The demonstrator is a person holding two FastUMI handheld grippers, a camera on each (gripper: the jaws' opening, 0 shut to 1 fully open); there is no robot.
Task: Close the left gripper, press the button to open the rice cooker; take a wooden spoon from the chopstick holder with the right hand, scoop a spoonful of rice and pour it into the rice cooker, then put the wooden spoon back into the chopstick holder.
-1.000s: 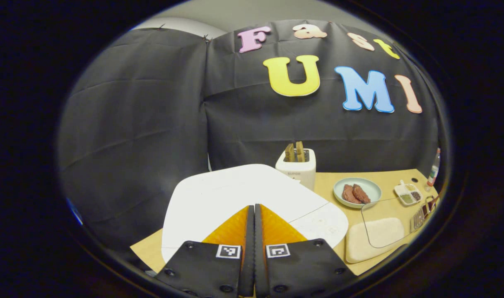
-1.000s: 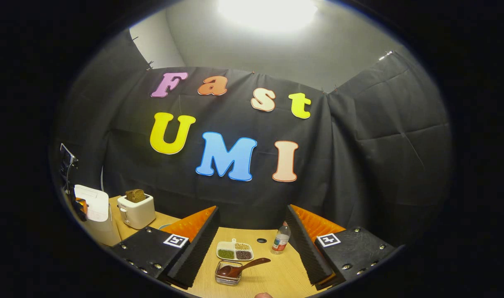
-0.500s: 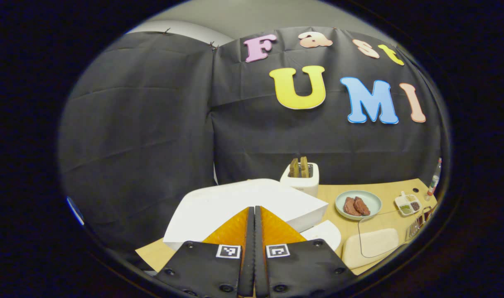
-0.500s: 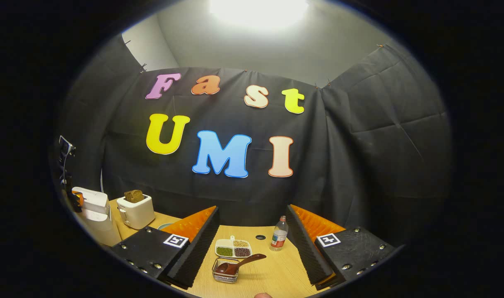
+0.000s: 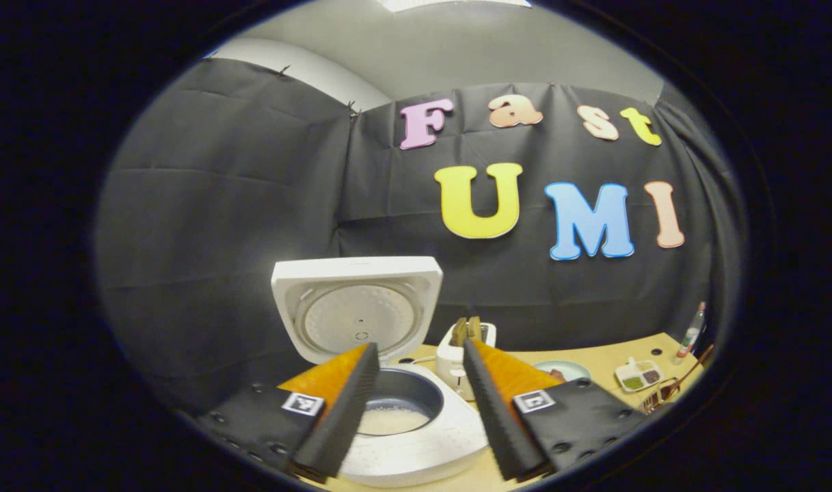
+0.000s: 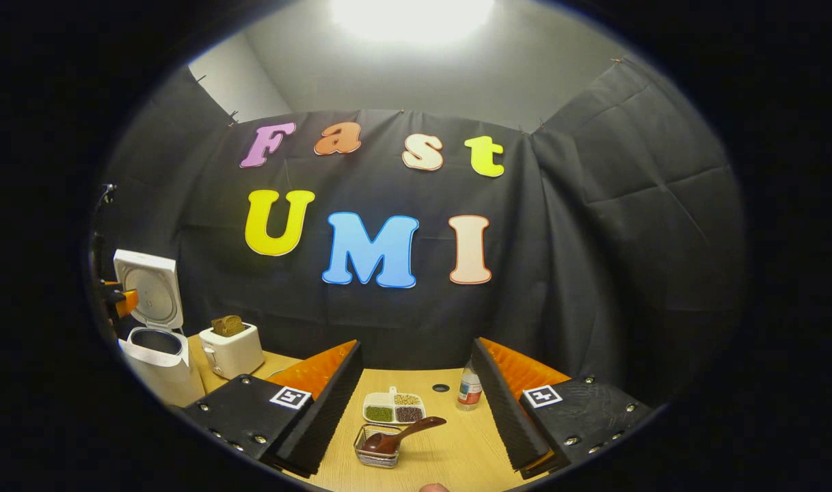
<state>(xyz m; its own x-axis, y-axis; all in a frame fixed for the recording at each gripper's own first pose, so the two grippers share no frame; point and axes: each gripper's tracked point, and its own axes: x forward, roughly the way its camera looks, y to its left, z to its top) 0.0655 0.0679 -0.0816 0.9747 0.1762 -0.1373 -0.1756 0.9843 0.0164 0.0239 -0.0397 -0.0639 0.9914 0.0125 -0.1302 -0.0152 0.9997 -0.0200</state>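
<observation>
Rice cooker (image 5: 416, 437): one, lid (image 5: 358, 307) standing upright, pale rice low in the pot, part-hidden by the left gripper (image 5: 416, 410), whose fingers are spread, gripping nothing.
Wooden spoon (image 6: 398, 437): one, bowl down in the wire chopstick holder (image 6: 377, 454), handle leaning right.
Right gripper (image 6: 416, 410): released, fingers wide apart above the table (image 6: 450, 458), short of the spoon.
Toaster (image 6: 232, 348): one; bread slices hard to count.
Sectioned dish (image 6: 392, 408): one; contents unclear.
Bottle (image 6: 467, 391): one, partly hidden.

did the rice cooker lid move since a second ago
Yes. The rice cooker lid has swung up from flat to upright, now rising well above the toaster behind it, exposing the inner pot.
</observation>
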